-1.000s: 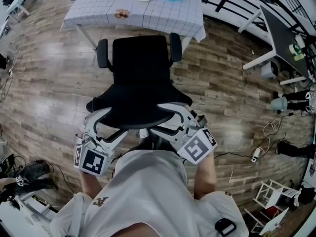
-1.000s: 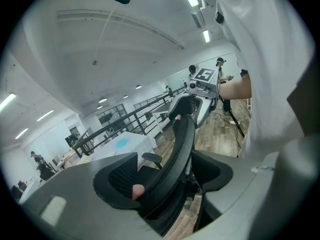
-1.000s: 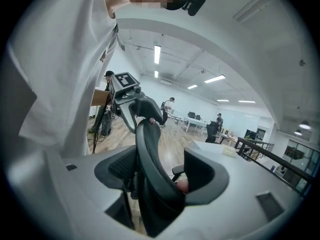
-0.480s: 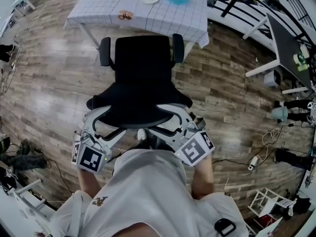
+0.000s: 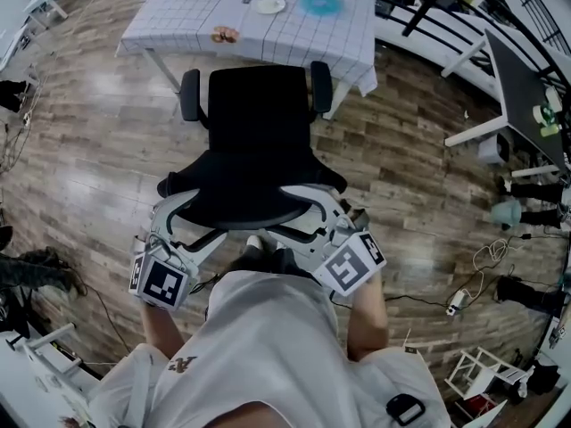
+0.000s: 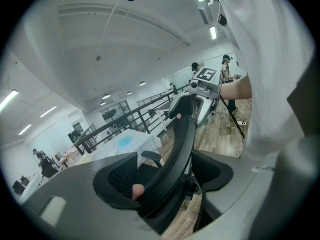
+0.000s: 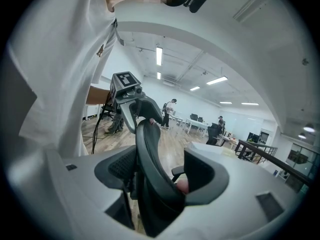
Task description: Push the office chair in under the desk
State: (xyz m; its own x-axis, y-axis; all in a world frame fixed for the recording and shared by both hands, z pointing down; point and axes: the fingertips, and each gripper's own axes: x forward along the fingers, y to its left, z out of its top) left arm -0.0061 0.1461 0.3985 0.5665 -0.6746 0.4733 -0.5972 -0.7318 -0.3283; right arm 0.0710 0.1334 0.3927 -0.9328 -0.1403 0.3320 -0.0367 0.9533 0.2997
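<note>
My left claw [image 5: 192, 226] and right claw [image 5: 312, 217] are each closed around the curved top edge of the office chair [image 5: 259, 141], one at either end of its backrest [image 5: 245, 205]. Both gripper views show that black rim running between the jaws, with each claw's marker cube toward my white shirt [image 5: 268, 346]. The chair faces away from me, toward the surface [image 5: 294, 38], which is draped in a white cloth with a grid pattern. From the head view, the front of the seat and the two armrests [image 5: 189, 96] come just up to the cloth's hanging edge; the rest of the chair stands out on the wood floor [image 5: 89, 150]. On the surface sit a white plate [image 5: 268, 4] and a blue round object [image 5: 319, 1].
</note>
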